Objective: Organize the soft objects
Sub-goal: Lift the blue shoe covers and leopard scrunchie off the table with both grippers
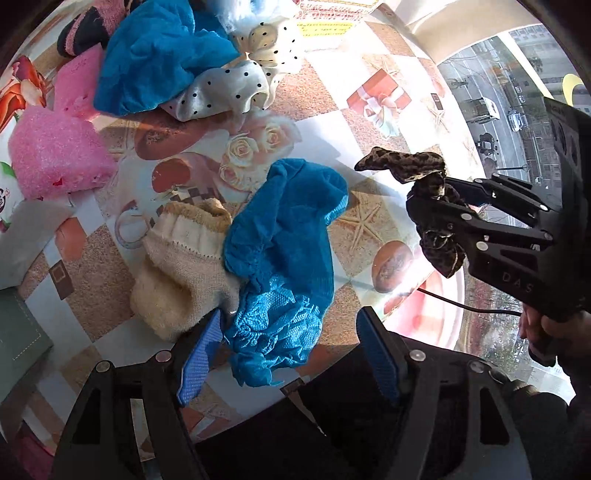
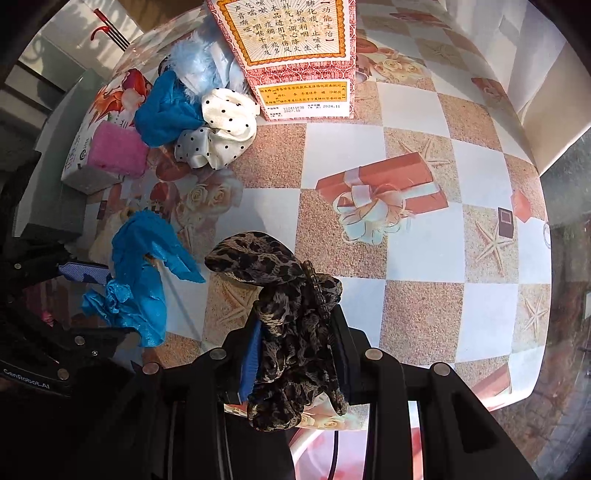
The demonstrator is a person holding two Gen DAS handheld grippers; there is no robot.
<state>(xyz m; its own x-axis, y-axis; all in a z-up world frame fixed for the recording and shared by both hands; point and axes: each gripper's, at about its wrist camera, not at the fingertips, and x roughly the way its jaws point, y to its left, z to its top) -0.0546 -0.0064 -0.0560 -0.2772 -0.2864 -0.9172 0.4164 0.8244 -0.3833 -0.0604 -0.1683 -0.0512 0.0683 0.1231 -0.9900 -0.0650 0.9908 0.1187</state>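
My right gripper (image 2: 295, 332) is shut on a leopard-print scrunchie (image 2: 284, 317) and holds it above the table near its front edge; it also shows in the left wrist view (image 1: 424, 177). My left gripper (image 1: 288, 354) is open, its blue pads either side of a crumpled blue shoe cover (image 1: 284, 251) that lies on the table; the cover also shows in the right wrist view (image 2: 144, 273). A cream sock (image 1: 184, 266) lies against the cover's left side. Farther back sit a blue cloth (image 1: 159, 55) and a white polka-dot scrunchie (image 1: 229, 88).
Pink sponges (image 1: 55, 155) and a pink-black sock (image 1: 88, 26) lie at the back left. A red-and-white medicine box (image 2: 295, 55) stands at the back. A tissue box (image 2: 85, 166) sits left. A pink basin (image 1: 436, 306) is below the table's front edge.
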